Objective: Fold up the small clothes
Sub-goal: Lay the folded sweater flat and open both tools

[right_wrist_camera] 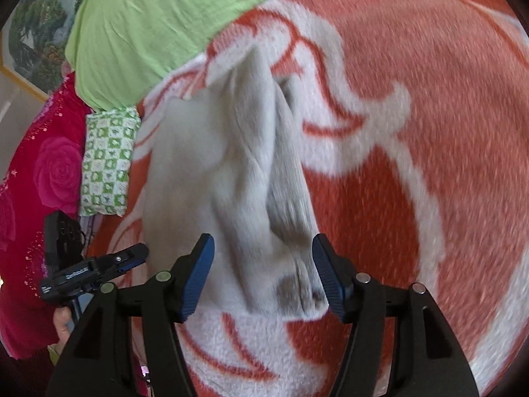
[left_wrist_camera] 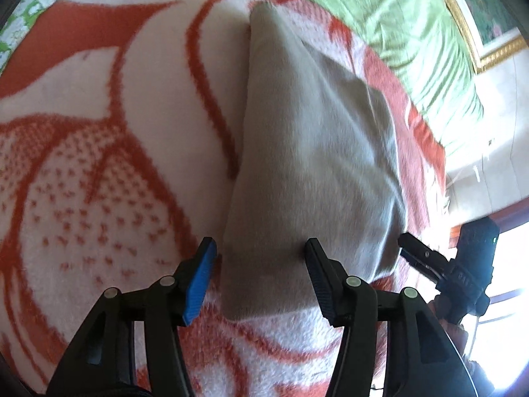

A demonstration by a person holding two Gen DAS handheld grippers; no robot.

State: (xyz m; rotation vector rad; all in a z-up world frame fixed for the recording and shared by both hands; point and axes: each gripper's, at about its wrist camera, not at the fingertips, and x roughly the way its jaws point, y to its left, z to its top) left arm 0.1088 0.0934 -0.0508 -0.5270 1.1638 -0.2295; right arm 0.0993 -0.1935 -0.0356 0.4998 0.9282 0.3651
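Note:
A small light-grey garment (left_wrist_camera: 310, 152) lies folded lengthwise on the orange-and-white blanket (left_wrist_camera: 99, 152). My left gripper (left_wrist_camera: 259, 248) is open, its jaws straddling the garment's near left corner, just above it. In the right wrist view the same garment (right_wrist_camera: 228, 172) lies bunched with a darker ribbed layer on its right side. My right gripper (right_wrist_camera: 263, 248) is open, its jaws to either side of the garment's near end. The right gripper also shows in the left wrist view (left_wrist_camera: 426, 258), beside the garment's near right edge. The left gripper shows in the right wrist view (right_wrist_camera: 132, 254), at the garment's left.
A light-green sheet (right_wrist_camera: 158, 23) lies beyond the blanket (right_wrist_camera: 429, 99). A green checked cushion (right_wrist_camera: 109, 162) and a red rose-print cloth (right_wrist_camera: 39, 182) lie at the left. A gold-framed picture (left_wrist_camera: 479, 43) hangs on the wall at the far right.

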